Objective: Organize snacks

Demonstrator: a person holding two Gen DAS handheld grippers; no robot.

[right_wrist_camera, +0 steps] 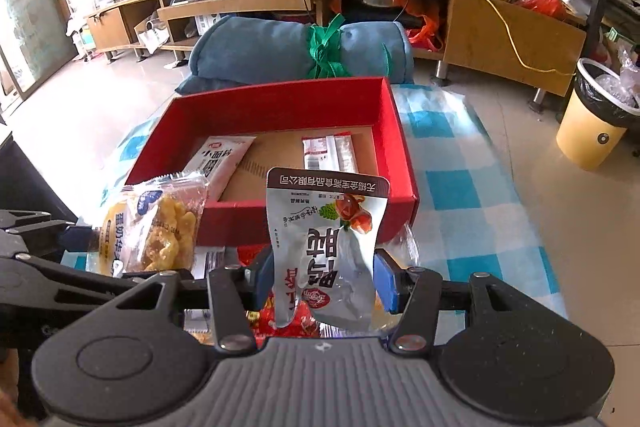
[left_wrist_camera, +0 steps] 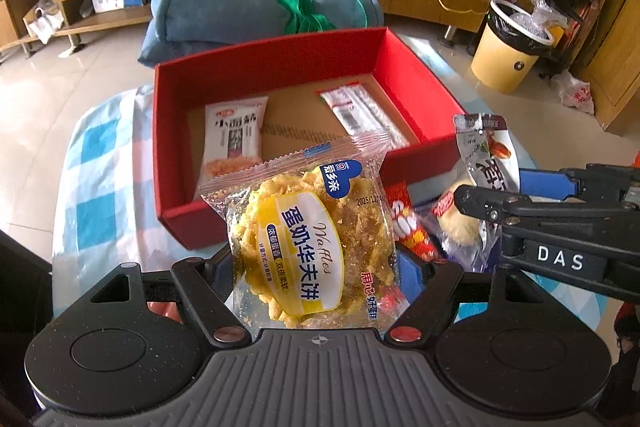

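One red box, with two packets lying inside: a white one and a striped one. Two tools, each gripping one packet: one waffle and one silver pouch. A few more snacks lie heaped below, too overlapped to count. One checked cloth, one blue roll, one bin

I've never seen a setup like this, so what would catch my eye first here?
Probably the two snack packets held up close: a yellow waffle packet clamped in the left gripper and a silver pouch clamped in the right gripper. Just behind them sits a bright red box on a blue checked cloth, with two packets already inside.
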